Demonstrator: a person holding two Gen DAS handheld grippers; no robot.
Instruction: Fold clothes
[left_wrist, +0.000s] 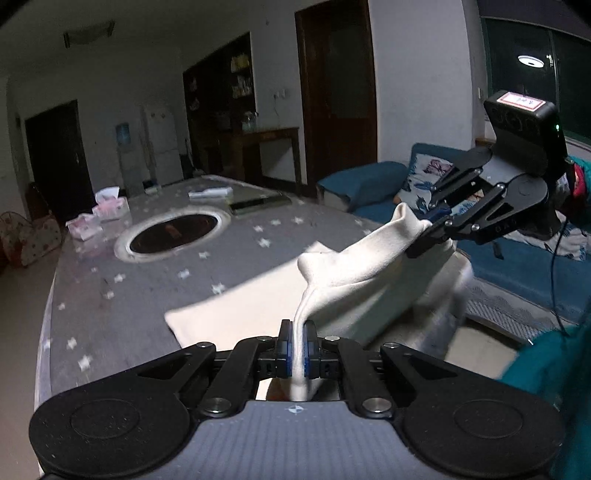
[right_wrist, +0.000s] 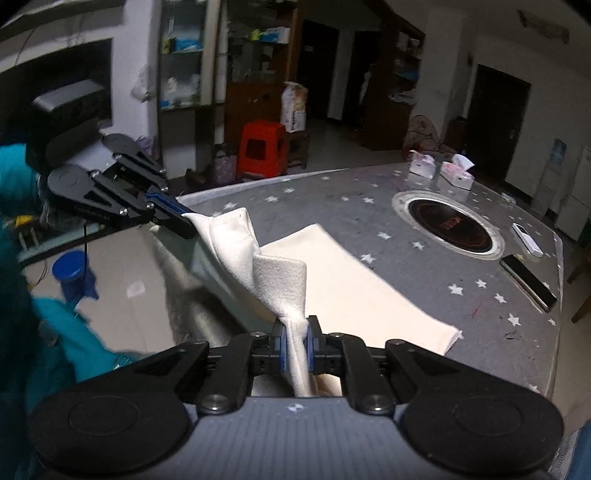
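Tissue boxes (right_wrist: 441, 168), a phone (right_wrist: 528, 282) and a round inset burner (right_wrist: 452, 229) shared the star-patterned table (left_wrist: 122, 295); none touched the cream garment (right_wrist: 354, 291), spread at the near edge. The left gripper (left_wrist: 297, 345) and right gripper (right_wrist: 295, 341) each pinched a raised bunch of its cloth, angled toward one another above the edge.

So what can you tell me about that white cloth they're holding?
The white cloth looks soft and slightly fuzzy, cream-white and plain. Its far part lies flat on the grey star-patterned table; the near edge is lifted and bunched, pinched by the left hand-held gripper and the right hand-held gripper, with some fabric hanging off the table's edge.
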